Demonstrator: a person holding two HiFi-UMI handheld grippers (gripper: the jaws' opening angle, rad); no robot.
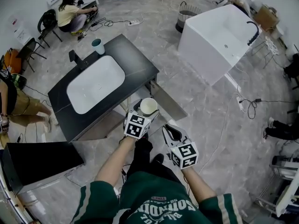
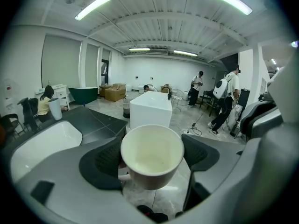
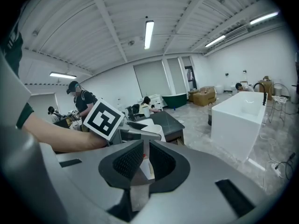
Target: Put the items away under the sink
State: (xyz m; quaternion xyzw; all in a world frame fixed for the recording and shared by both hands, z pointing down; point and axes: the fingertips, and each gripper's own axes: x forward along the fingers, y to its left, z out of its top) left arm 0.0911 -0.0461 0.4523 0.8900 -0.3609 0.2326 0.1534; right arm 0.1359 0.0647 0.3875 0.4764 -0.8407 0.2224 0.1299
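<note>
Just past the person's green sweatshirt (image 1: 154, 203), both tools hang off the front corner of the black sink vanity (image 1: 136, 59). The left gripper (image 1: 145, 112) clamps an upright cream mug (image 2: 152, 154). Only the right gripper view shows the right gripper (image 3: 144, 156) pinching a thin pale packet (image 3: 146, 168) between nearly closed jaws.

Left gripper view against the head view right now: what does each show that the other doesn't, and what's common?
Only the left gripper view: the pads of the left tongs pressed on the sides of the round cream cup, the ceiling lights, and people standing across the room. Only the head view: the left tongs' marker cube and the person's bare forearms. Both: the held cup, the white oval basin in the black countertop, the pale blue tumbler and the white freestanding bathtub.
</note>
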